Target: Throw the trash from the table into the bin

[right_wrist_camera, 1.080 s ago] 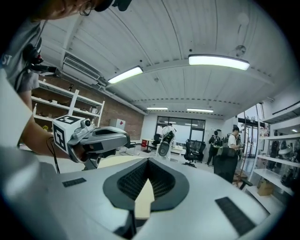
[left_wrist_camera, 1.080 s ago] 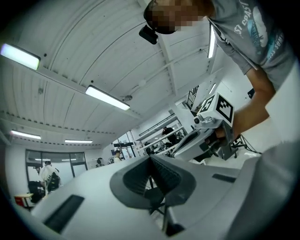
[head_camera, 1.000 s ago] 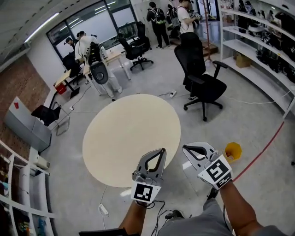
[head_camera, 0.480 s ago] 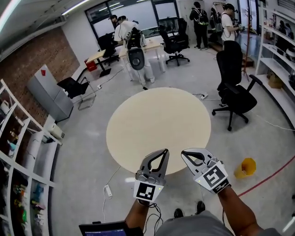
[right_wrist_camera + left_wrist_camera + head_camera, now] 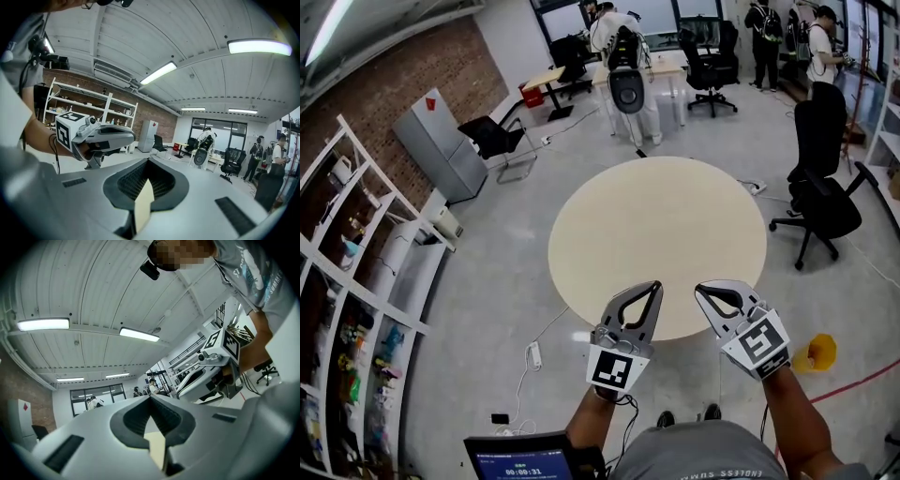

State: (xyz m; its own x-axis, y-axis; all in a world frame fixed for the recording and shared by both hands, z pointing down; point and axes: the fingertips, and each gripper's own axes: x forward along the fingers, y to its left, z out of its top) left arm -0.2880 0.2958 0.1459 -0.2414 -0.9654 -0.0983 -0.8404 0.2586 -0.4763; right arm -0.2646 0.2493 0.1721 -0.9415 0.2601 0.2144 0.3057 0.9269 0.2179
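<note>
from the head view i lose the near rim of the round table (image 5: 656,225) behind the left gripper (image 5: 653,287) and the right gripper (image 5: 702,290). the yellow bin (image 5: 817,351) sits just beside the right gripper and is too small for me to see inside. the laptop screen (image 5: 520,460) is cut by the bottom edge, and its digits are too small to read for sure. the things on the white shelves (image 5: 356,309) are too small to name. in both gripper views the gripper's own body fills the lower half; only a pale sliver shows behind the meeting tips, and i can't tell what it is.
</note>
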